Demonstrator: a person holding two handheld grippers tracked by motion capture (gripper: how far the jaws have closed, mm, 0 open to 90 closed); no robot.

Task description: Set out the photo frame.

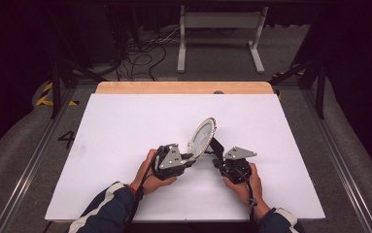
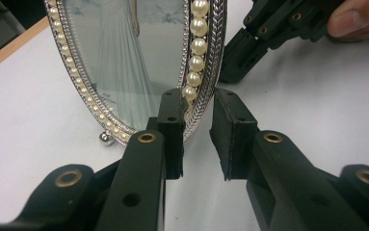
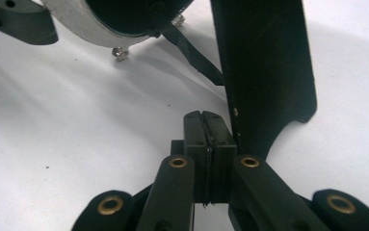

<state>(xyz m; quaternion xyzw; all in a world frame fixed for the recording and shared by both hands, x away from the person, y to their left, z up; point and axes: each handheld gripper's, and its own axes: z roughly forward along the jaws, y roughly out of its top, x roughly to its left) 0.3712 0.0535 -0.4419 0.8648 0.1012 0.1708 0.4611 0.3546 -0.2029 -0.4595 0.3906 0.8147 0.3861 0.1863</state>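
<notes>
White tabletop (image 1: 125, 131), matte, evenly lit; a bare wooden strip (image 1: 183, 88) along its far edge. Grey carpeted floor (image 1: 290, 53) beyond. A pale grey metal stand (image 1: 221, 22) with two feet stands on it, well apart from the tabletop. Loose black cables (image 1: 140, 58) tangle to its left. Yellow-black hazard tape (image 1: 45, 97) at left. Dark metal rails (image 1: 33, 160) flank both sides. Surroundings dark.

Both forearms come in from the near edge, each hand wrapped around its tool. The left claw (image 2: 197, 127) points inward, its jaws parted by a narrow gap — the right claw (image 3: 204, 132) has its jaws pressed flat together.
</notes>
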